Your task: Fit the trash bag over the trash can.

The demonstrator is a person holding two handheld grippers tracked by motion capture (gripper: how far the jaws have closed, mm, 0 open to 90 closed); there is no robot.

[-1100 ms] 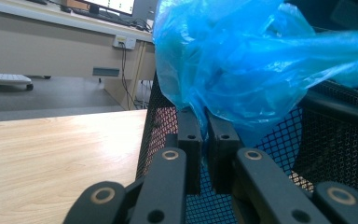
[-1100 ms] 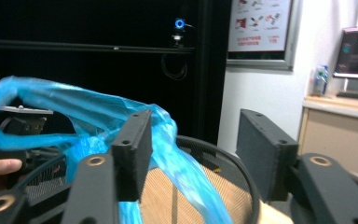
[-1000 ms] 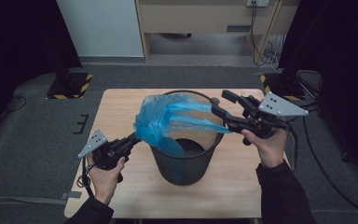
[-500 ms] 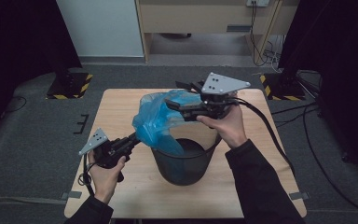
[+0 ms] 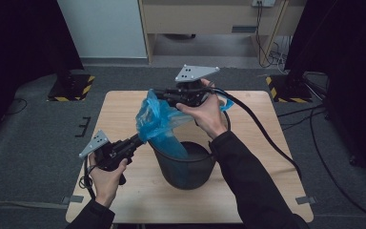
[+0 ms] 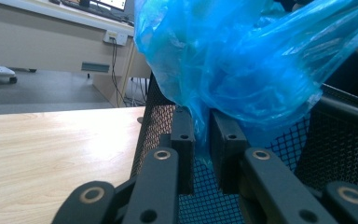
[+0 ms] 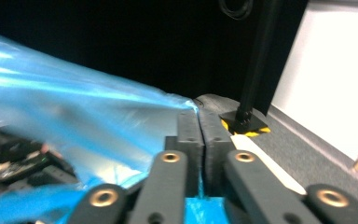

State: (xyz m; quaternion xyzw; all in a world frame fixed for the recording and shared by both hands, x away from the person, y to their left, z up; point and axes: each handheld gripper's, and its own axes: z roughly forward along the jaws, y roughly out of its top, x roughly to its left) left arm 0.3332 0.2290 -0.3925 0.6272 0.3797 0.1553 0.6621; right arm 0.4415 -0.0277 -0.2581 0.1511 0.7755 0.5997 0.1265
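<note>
Both grippers clamp the blue bag [image 5: 159, 119] over the mesh bin [image 5: 190, 167]: left gripper [image 6: 200, 135] at the near rim, right gripper [image 7: 199, 128], jaws just snapped closed, on the far edge.

The right gripper [image 5: 158, 95] now sits over the bench's far edge, moved left from the right edge, its jaws just closed on the blue bag [image 5: 158, 121], stretching it upward.

Surroundings of the wooden table

The wooden table [image 5: 124, 109] stands on grey carpet [image 5: 33, 143]; a pale cabinet [image 5: 105, 28] and a wooden desk [image 5: 209, 16] stand beyond, with black-and-yellow striped bases [image 5: 71, 88] at the far left and right.
</note>
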